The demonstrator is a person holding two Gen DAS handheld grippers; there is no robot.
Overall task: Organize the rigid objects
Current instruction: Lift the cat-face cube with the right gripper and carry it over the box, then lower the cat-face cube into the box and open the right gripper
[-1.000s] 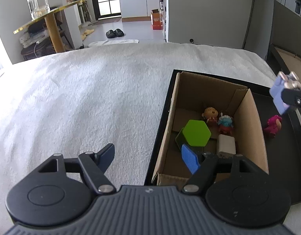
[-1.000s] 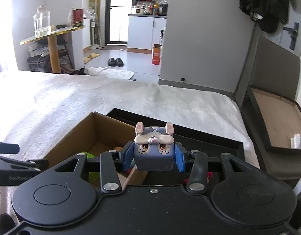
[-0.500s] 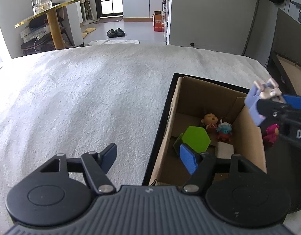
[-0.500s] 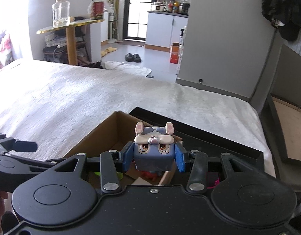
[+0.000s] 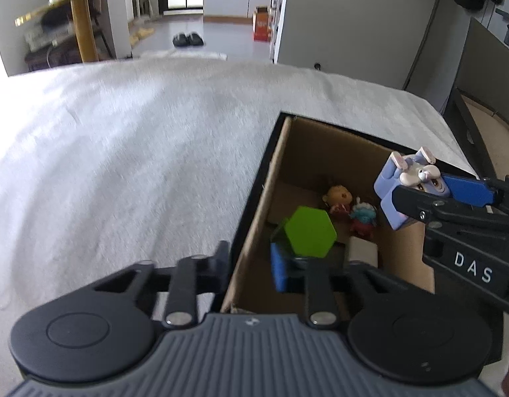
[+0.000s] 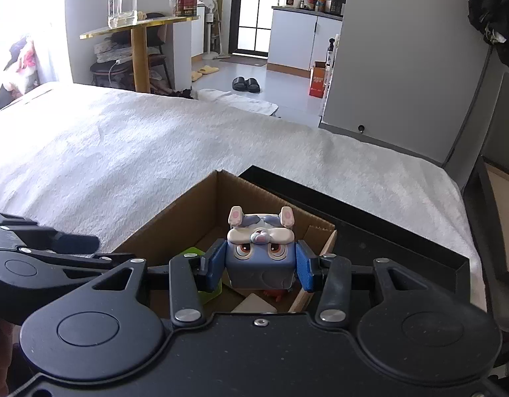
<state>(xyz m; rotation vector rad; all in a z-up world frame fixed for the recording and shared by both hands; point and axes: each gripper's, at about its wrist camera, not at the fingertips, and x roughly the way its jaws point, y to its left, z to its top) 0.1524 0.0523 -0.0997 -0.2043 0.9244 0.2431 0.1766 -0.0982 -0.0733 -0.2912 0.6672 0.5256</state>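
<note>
1. White textured blanket [image 5: 128, 165] covers the bed; kitchen doorway and a gold-topped side table [image 6: 138, 26] sit behind it.
2. Open cardboard box [image 5: 280, 165] sits in a black tray [image 6: 386, 228] on the blanket.
3. Box holds a green hexagon block [image 5: 309, 233], two small figurines [image 5: 350, 205] and a white block [image 5: 361, 251].
4. Right hand-held gripper [image 6: 260, 266] pinches a blue cube rabbit toy [image 6: 260, 258] between its blue pads, pressed to both side faces.
5. Toy hangs over the box's right side, above the contents, face upright in the right wrist view.
6. Left hand-held gripper [image 5: 249, 261] is spread, holding nothing; one finger is over the blanket, the other over the box.
</note>
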